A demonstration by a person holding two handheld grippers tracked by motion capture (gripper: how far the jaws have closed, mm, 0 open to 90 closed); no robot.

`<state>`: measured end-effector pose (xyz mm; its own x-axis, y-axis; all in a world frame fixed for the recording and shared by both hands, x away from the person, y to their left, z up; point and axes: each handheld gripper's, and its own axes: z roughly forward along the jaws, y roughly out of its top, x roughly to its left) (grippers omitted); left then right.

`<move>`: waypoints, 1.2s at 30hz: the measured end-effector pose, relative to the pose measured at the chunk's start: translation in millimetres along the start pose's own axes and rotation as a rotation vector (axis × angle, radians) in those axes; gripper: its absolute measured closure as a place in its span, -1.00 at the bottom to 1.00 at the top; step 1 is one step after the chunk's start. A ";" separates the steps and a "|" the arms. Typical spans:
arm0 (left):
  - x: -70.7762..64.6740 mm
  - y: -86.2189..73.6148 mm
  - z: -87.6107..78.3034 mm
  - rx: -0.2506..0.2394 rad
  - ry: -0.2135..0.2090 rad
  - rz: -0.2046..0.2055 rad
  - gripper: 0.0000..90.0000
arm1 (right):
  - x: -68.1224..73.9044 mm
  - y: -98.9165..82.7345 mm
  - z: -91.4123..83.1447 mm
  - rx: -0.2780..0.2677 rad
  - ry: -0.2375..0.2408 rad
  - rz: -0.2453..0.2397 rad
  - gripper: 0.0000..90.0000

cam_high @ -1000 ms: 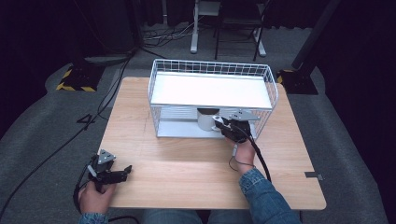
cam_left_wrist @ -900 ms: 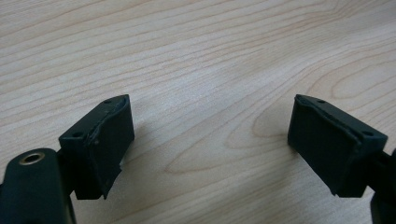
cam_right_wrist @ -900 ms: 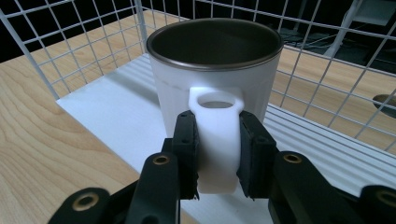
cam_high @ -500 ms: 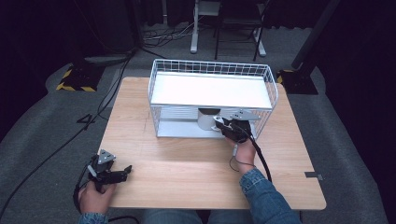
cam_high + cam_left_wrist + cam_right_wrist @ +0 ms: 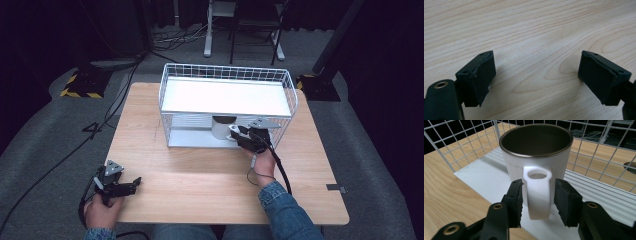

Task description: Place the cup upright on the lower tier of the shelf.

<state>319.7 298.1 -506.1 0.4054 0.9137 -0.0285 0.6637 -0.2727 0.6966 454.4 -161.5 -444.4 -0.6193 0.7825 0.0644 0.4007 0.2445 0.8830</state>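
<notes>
- In the right gripper view I see the white mug (image 5: pixel 536 157) standing up straight right in front of my right claw (image 5: pixel 537 202). Its handle (image 5: pixel 537 195) sits between the two black pads.
- The jaws have just been opening. There is a thin gap on each side of the handle, so the claw is loose around it and not squeezing.
- That close view shows the dark inside of the mug. The high view shows just a bit of the mug (image 5: pixel 222 128) under the white top shelf of the wire rack (image 5: pixel 227 97).
- From above, my right hand (image 5: pixel 260 160) reaches forward and pokes the right claw (image 5: pixel 239 134) into the rack's low shelf.
- My left claw (image 5: pixel 536 75) is wide open over bare wood with nothing between its pads.
- My left hand (image 5: pixel 102 210) rests near the table's (image 5: pixel 200 175) front left corner, far from the rack.
</notes>
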 end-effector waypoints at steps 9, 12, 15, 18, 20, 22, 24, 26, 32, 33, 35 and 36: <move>0.0 0.0 0.0 0.000 0.000 -0.001 -0.67 | 1.3 4.4 -19.7 -0.002 0.026 -0.009 0.07; 0.1 0.0 0.0 0.000 0.000 0.001 -0.67 | 2.8 6.8 -32.7 -0.001 0.043 -0.011 0.03; -0.3 -0.1 0.1 -0.001 -0.001 -0.004 -0.67 | 2.9 7.9 -44.9 -0.001 0.056 -0.021 -0.02; 0.1 0.0 0.0 0.000 0.000 0.001 -0.67 | 2.3 8.2 -59.6 -0.002 0.064 -0.031 -0.06; -0.3 -0.1 0.1 0.000 0.000 -0.004 -0.67 | 1.0 7.9 -68.8 -0.006 0.066 -0.034 -0.07; 0.0 0.0 0.0 0.000 0.000 0.001 -0.67 | -1.5 7.0 -79.8 -0.006 0.070 -0.027 -0.09; 0.0 0.0 0.0 0.000 0.000 0.001 -0.67 | -2.6 6.3 -84.2 -0.006 0.072 -0.024 -0.10; 0.0 -0.1 -0.1 0.000 0.000 0.002 -0.67 | -6.9 2.9 -96.5 -0.021 0.064 -0.030 -0.13; 0.1 0.3 0.1 0.001 0.002 0.002 -0.67 | -15.6 -7.0 -113.3 0.005 0.064 -0.023 -0.22; 0.2 0.4 0.2 0.001 0.002 0.002 -0.67 | -17.6 -9.1 -116.7 0.007 0.065 -0.021 -0.24; 0.0 0.7 0.6 0.001 0.003 -0.002 -0.67 | -23.7 -14.7 -126.7 0.013 0.067 0.000 -0.37; 0.0 1.0 0.7 0.002 0.004 -0.003 -0.67 | -25.4 -16.5 -130.1 0.012 0.067 0.007 -0.42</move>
<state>320.8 297.7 -505.9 0.4010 0.9156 -0.0282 0.6662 -0.2703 0.6951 375.7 -259.9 -400.1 -0.6600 0.7444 0.1018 0.4133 0.2465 0.8766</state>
